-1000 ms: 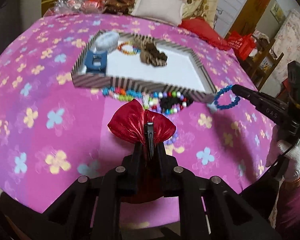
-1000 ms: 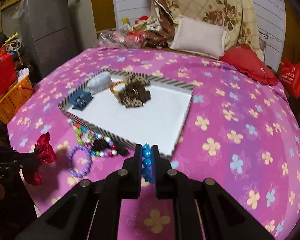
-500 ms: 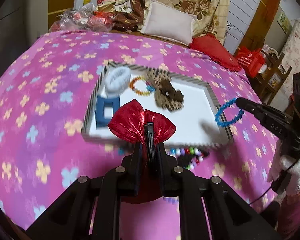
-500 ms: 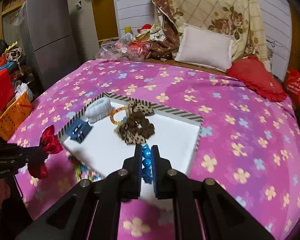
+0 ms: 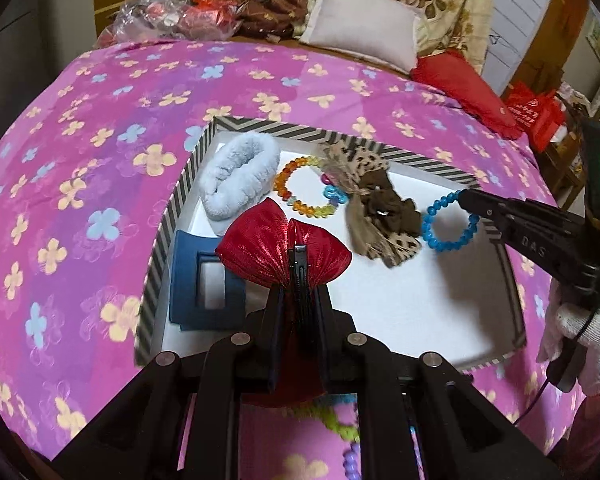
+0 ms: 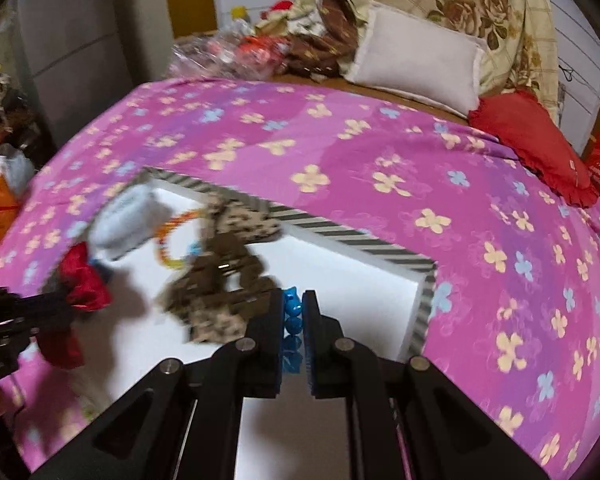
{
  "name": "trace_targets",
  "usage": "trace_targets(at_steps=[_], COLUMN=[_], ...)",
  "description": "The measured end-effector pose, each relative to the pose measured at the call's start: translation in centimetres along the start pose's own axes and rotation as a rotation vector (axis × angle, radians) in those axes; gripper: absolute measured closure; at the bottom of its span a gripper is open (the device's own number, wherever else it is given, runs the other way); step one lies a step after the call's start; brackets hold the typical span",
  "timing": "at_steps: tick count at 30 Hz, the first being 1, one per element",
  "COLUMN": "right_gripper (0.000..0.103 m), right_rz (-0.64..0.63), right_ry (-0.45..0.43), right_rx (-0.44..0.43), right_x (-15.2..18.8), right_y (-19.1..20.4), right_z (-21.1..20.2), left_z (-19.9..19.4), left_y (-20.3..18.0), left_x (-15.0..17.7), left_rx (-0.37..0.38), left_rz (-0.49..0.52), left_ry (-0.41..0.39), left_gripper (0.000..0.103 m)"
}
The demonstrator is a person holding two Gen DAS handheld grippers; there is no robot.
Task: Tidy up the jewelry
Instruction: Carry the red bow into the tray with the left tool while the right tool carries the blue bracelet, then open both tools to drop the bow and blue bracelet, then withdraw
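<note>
My left gripper (image 5: 298, 264) is shut on the clip of a shiny red bow (image 5: 260, 248) and holds it over the near left part of the striped tray (image 5: 168, 216). My right gripper (image 6: 293, 300) is shut on a blue bead bracelet (image 6: 291, 308), which hangs over the tray's (image 6: 364, 242) right side; the left wrist view shows this bracelet (image 5: 450, 222) as a ring dangling from the right gripper's tip (image 5: 466, 200). In the tray lie a pale blue fluffy scrunchie (image 5: 238, 182), a multicoloured bead bracelet (image 5: 304, 188), a leopard-print bow (image 5: 376, 208) and a blue square clip (image 5: 206, 284).
The tray rests on a pink flowered bedspread (image 5: 100, 184). Green and purple beads (image 5: 340, 428) lie on the bedspread behind my left gripper. A white pillow (image 5: 364, 28), a red cushion (image 5: 464, 92) and plastic bags (image 5: 168, 20) sit at the far end. A white-gloved hand (image 5: 588, 344) holds the right gripper.
Both grippers have moved forward from in front of the tray to over it, carrying the red bow and the blue bracelet. The loose beads have slipped below the left gripper's view.
</note>
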State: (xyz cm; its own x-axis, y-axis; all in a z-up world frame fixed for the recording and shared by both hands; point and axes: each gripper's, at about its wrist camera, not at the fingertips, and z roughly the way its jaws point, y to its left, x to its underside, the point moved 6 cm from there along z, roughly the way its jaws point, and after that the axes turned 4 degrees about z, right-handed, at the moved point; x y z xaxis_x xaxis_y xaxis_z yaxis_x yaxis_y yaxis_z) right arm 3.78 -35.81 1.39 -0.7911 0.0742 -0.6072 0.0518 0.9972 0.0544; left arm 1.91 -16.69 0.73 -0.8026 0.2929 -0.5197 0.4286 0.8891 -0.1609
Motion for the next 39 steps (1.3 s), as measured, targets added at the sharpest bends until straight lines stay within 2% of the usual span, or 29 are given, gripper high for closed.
trace_targets(at_steps=[11, 15, 16, 17, 20, 24, 30, 39], right_gripper=[0.095, 0.094, 0.094, 0.088, 0.07, 0.069, 0.058, 0.051], right_rz=[-0.025, -0.027, -0.013, -0.006, 0.003, -0.003, 0.034, 0.067], right_ry=[-0.018, -0.012, -0.016, -0.021, -0.038, -0.06, -0.131, -0.198], right_rx=[0.076, 0.067, 0.057, 0.054, 0.045, 0.034, -0.008, -0.044], right_x=[-2.3, -2.2, -2.2, -2.2, -1.9, -1.0, 1.2, 4.8], right_y=[-0.7, -0.5, -0.6, -0.6, -0.8, -0.7, -0.6, 1.2], right_z=[3.7, 4.2, 4.0, 3.8, 2.6, 0.4, -4.5, -9.8], left_z=[3.0, 3.2, 3.2, 3.2, 3.1, 2.3, 0.4, -3.1], left_y=[0.9, 0.7, 0.7, 0.6, 0.5, 0.3, 0.1, -0.3], left_x=[-0.8, -0.7, -0.7, -0.7, -0.6, -0.7, -0.4, 1.8], left_rx=[-0.029, -0.05, -0.052, -0.053, -0.058, -0.052, -0.074, -0.095], left_rz=[-0.028, -0.008, -0.006, -0.002, 0.004, 0.01, 0.026, 0.046], left_ry=[0.027, 0.024, 0.023, 0.02, 0.01, -0.037, -0.074, -0.127], left_gripper=[0.098, 0.098, 0.098, 0.098, 0.09, 0.079, 0.076, 0.074])
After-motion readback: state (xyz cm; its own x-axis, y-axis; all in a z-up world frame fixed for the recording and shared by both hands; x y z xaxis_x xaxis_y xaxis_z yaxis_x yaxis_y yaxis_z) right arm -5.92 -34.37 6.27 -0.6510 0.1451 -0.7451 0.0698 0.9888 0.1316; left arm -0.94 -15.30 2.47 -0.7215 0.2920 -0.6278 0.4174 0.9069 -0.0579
